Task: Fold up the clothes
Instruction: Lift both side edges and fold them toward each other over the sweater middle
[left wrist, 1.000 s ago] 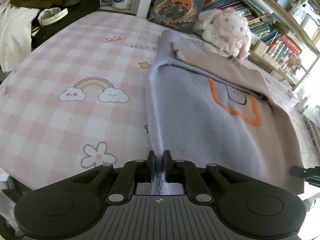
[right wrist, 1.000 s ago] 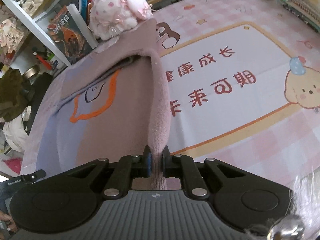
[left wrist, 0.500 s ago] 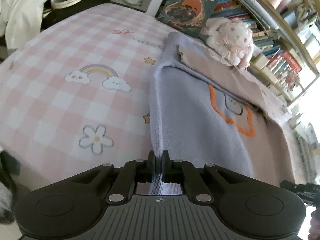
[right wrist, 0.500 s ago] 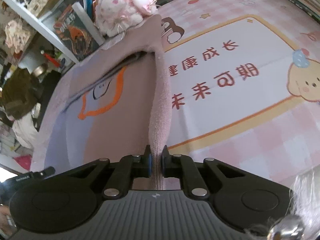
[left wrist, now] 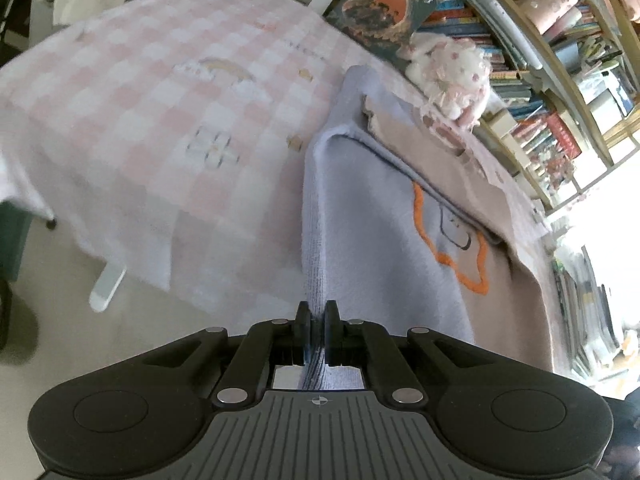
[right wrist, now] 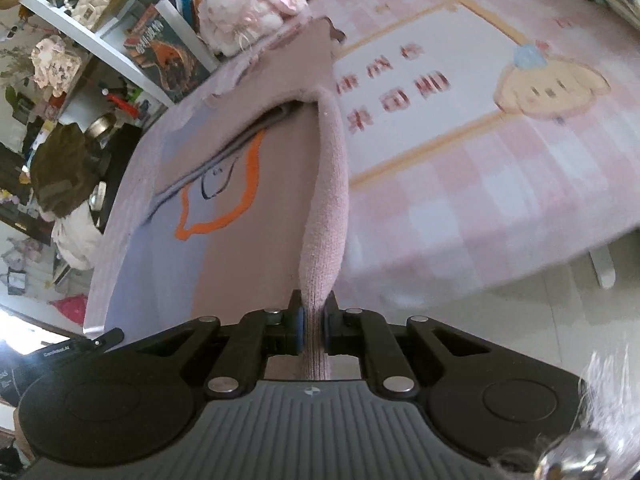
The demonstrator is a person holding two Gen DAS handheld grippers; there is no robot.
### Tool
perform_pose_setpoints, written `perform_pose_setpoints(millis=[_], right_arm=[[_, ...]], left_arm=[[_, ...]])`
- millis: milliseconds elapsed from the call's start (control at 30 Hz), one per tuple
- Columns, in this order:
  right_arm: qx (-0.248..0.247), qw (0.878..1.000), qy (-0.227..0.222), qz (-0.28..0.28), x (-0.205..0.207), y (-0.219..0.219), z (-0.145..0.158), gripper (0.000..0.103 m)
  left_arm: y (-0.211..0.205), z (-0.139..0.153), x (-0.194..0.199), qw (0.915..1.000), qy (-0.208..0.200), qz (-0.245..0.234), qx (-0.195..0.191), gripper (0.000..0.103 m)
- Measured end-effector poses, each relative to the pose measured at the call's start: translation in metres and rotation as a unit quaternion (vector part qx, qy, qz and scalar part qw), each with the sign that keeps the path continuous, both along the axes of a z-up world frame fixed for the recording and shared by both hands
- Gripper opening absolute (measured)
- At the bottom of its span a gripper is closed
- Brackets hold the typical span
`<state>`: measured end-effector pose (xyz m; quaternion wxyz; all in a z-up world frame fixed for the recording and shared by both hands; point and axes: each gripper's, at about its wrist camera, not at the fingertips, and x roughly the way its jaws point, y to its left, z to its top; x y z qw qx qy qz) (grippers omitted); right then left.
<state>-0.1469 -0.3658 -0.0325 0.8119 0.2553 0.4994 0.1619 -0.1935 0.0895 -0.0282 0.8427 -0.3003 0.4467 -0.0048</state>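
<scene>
The table [left wrist: 132, 92], covered with a pink checked cloth, is the reference landmark. The sweater [left wrist: 384, 216] lies along the table between its two printed cloth areas, with the near end lifted off the table edge toward both cameras. The sweater is lavender on one half and mauve-brown on the other, with an orange outline motif near its middle. A plush toy [right wrist: 244, 8] sits at the table's far edge, just beyond the sweater's far end. The left gripper [left wrist: 317, 322] is clamped narrowly on the lavender hem corner. The right gripper [right wrist: 313, 312] is clamped narrowly on the pink-mauve hem corner.
</scene>
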Motion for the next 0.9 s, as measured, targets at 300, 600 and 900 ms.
perform_pose_setpoints(millis=[300,600,900], right_arm=[[0.072,0.997,0.016,-0.009,-0.026,-0.028,0.011,0.008],[0.272,0.953,-0.068,-0.115,0.018,-0.057,0.057,0.008],[0.259,0.945,-0.084,-0.181,0.099,-0.044,0.057,0.008]], left_arm=[[0.004,0.016,-0.013,0.9958,-0.043,0.027,-0.076,0.004],[0.027,0.064,0.051,0.9668,-0.174,0.097,-0.160,0.004],[0.032,0.046,0.159,0.9739,-0.150,0.092,-0.143,0.004]])
